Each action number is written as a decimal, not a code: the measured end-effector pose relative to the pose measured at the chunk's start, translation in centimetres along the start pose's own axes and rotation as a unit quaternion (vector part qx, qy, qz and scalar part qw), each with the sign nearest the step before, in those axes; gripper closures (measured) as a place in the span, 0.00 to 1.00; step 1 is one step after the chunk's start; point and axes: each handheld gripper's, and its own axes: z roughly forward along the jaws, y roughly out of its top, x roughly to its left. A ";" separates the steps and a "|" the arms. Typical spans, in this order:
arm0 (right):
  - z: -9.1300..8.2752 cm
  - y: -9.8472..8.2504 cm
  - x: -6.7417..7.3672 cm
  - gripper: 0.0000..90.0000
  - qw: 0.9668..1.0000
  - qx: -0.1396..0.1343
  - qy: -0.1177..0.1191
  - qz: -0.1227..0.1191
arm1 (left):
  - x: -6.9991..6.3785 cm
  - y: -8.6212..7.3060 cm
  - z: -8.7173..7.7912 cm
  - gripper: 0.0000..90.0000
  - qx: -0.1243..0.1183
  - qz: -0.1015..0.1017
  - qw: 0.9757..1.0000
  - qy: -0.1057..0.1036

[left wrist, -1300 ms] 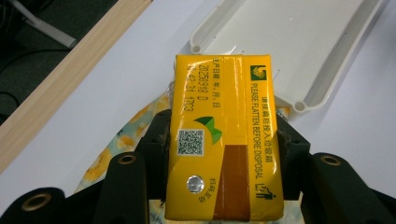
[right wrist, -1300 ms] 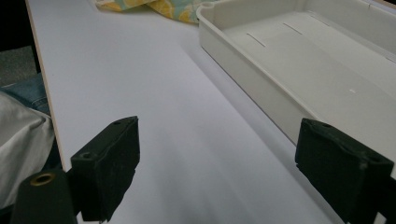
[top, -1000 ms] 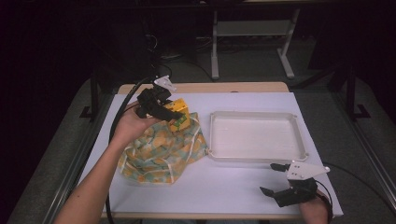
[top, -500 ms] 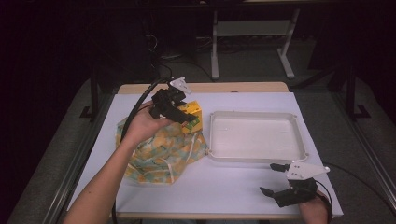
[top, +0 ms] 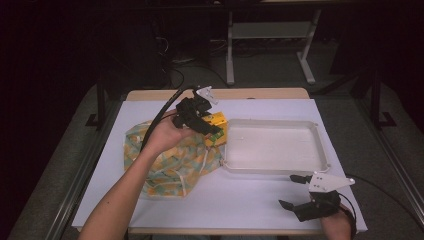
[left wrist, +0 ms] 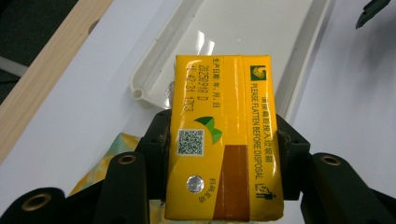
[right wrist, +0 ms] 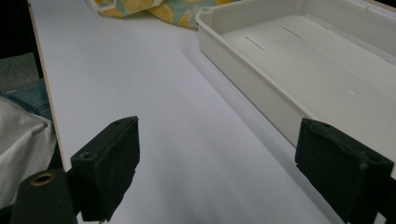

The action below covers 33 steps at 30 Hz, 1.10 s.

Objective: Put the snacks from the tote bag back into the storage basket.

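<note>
The left gripper [top: 212, 131] pinched a yellow drink carton [left wrist: 224, 140] between its two fingers [left wrist: 156, 144], which pressed on the carton's long sides. The carton hung above the near-left corner of the white tray [top: 272, 167], with a patterned cloth bag [top: 170, 165] lying directly beneath and behind the fingers. In the left gripper view the tray's rounded corner [left wrist: 140, 91] lay just beyond the carton's far end, and white tabletop extended to either side.

The right gripper [top: 292, 192] rested low near the front edge of the table, its fingers [right wrist: 112, 158] spread wide with nothing between them. Ahead of those fingers ran bare white tabletop [right wrist: 140, 93]; the tray wall [right wrist: 243, 74] stood just beside the one at right in that view.

The work surface was a white sheet [top: 240, 200] over a table with a wooden edge [top: 250, 93] at the far side. Beyond it the room was dark, with a grey floor [top: 260, 70], trailing cables and a pale metal stand [top: 270, 35].
</note>
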 end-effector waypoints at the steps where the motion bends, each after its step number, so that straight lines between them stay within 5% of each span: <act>1: 0.0 0.0 0.0 0.15 1.000 0.000 0.000 0.000 | 0.0 0.1 0.1 0.56 0.001 0.002 1.000 -0.001; 33: 0.0 0.1 0.0 0.15 1.000 -0.002 0.003 -0.005 | -1.6 2.8 2.8 0.56 0.006 0.036 0.999 -0.024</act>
